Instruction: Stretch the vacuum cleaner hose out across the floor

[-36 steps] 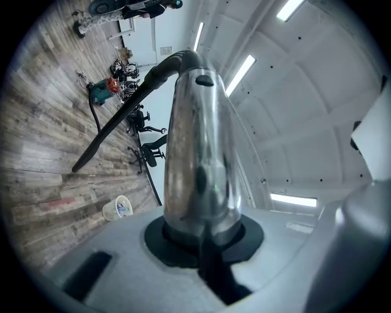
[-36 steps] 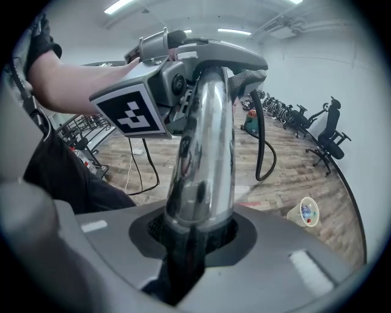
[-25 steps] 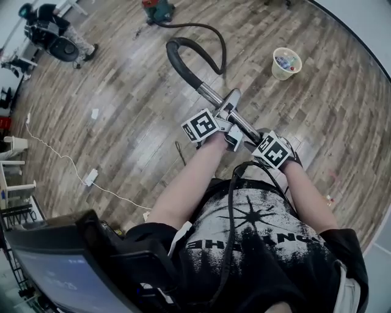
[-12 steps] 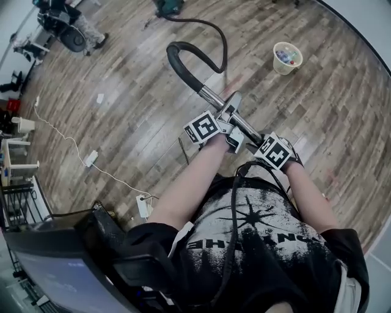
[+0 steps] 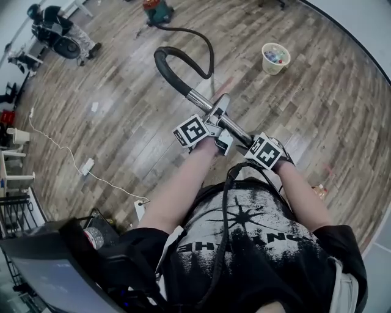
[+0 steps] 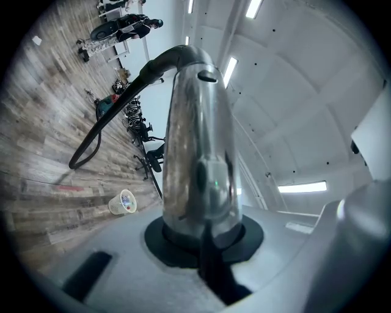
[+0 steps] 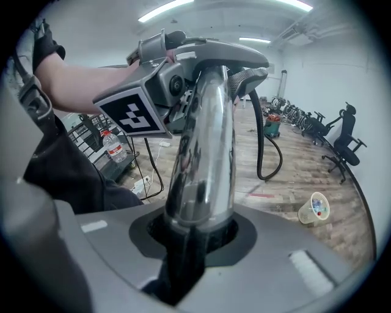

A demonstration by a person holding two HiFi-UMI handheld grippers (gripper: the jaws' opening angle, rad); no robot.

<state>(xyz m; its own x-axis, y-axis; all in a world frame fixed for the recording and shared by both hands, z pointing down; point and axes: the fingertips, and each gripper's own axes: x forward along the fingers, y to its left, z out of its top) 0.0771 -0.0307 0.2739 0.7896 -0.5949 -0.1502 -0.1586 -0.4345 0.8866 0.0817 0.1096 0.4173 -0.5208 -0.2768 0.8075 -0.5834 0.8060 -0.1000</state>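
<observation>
Change vs a sec ago: both grippers & chrome tube (image 5: 200, 101) sit a bit further toward upper left of head view; same hold, no re-grasp. Hose (image 5: 168, 76) keeps its hairpin loop btw tube end and vacuum cleaner (image 5: 156, 9) at top edge, so slack isn't taken up yet. My read: stretch is at an early stage, more pulling away from the machine needed.

Left gripper (image 5: 218, 119) is clamped on the tube, higher in frame. Right gripper (image 5: 249, 142) is clamped on the same tube just below, nearer the torso. Each gripper view shows the tube rising from btw its jaws. Hose itself is in neither gripper: it starts at tube's far end, well ahead, & arcs over the wood floor (image 5: 122, 110) toward top centre.
</observation>
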